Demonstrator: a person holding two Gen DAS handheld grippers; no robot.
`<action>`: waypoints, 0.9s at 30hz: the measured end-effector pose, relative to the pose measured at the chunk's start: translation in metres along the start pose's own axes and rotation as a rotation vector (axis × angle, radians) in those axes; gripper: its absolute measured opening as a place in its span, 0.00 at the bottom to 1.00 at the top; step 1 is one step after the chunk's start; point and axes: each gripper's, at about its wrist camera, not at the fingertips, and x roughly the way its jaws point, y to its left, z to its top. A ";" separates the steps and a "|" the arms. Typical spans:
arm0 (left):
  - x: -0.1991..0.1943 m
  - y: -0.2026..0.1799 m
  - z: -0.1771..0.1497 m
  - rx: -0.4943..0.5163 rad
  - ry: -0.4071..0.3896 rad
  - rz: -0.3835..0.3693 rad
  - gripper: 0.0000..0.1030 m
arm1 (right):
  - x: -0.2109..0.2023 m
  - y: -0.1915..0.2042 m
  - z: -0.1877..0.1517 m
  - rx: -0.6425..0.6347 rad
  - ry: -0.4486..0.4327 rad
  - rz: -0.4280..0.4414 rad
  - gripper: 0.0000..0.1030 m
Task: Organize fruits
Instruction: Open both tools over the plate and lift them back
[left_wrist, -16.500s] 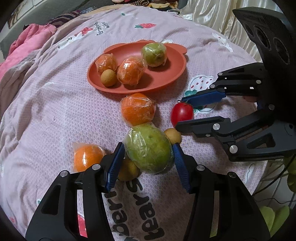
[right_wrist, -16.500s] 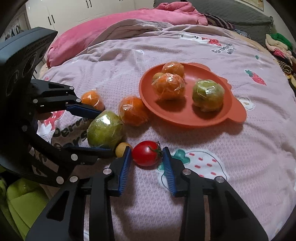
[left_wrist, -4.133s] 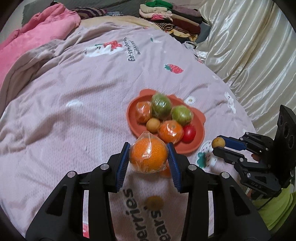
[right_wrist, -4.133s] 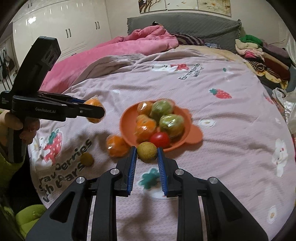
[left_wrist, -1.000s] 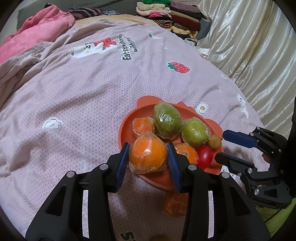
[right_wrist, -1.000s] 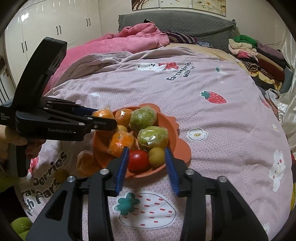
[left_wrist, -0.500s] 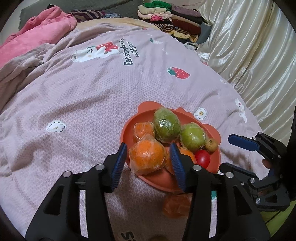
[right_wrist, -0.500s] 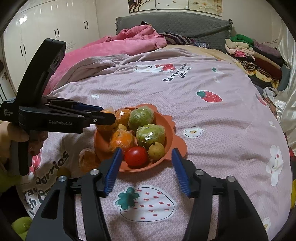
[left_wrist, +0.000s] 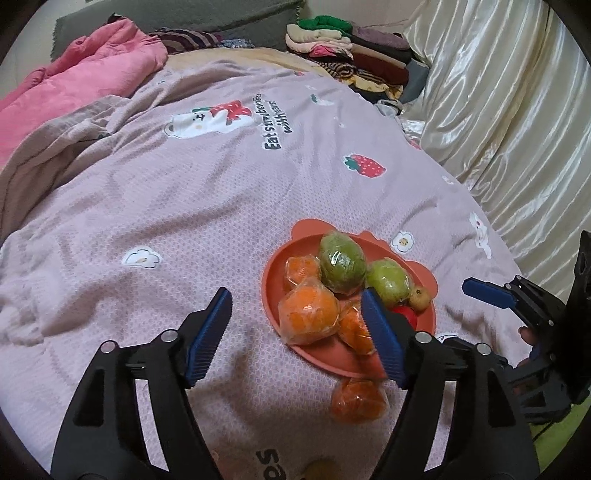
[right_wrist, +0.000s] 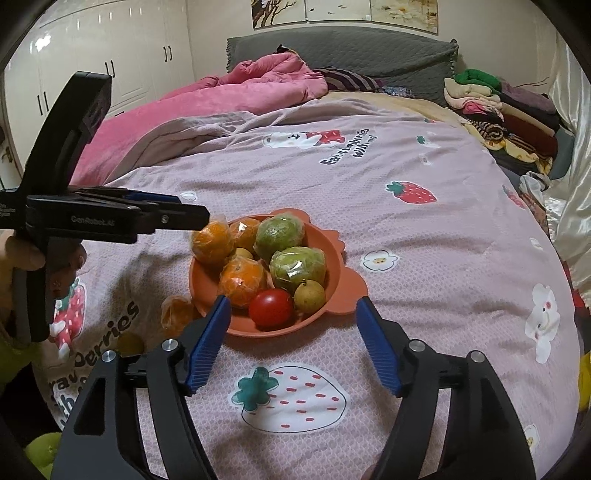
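"Eat strawberries with bears!" is printed in dark letters on the pink bedspread beside a bear picture. Partial letters of the same slogan are seen near its front edge. "GenRobot.AI" is marked on the left gripper.

The left gripper's right finger is covering most of the tomato and part of one orange. The frame's bottom edge is cutting off a small yellow fruit. The plate's near rim is hiding behind the right gripper's left finger.
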 end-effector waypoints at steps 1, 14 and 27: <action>-0.002 0.001 0.000 -0.002 -0.005 0.004 0.69 | 0.000 0.000 0.000 0.001 -0.001 -0.001 0.71; -0.026 0.009 -0.007 -0.025 -0.047 0.047 0.88 | -0.012 0.003 0.001 0.010 -0.024 -0.018 0.84; -0.045 0.009 -0.018 -0.042 -0.071 0.066 0.90 | -0.029 0.005 0.001 0.022 -0.042 -0.051 0.91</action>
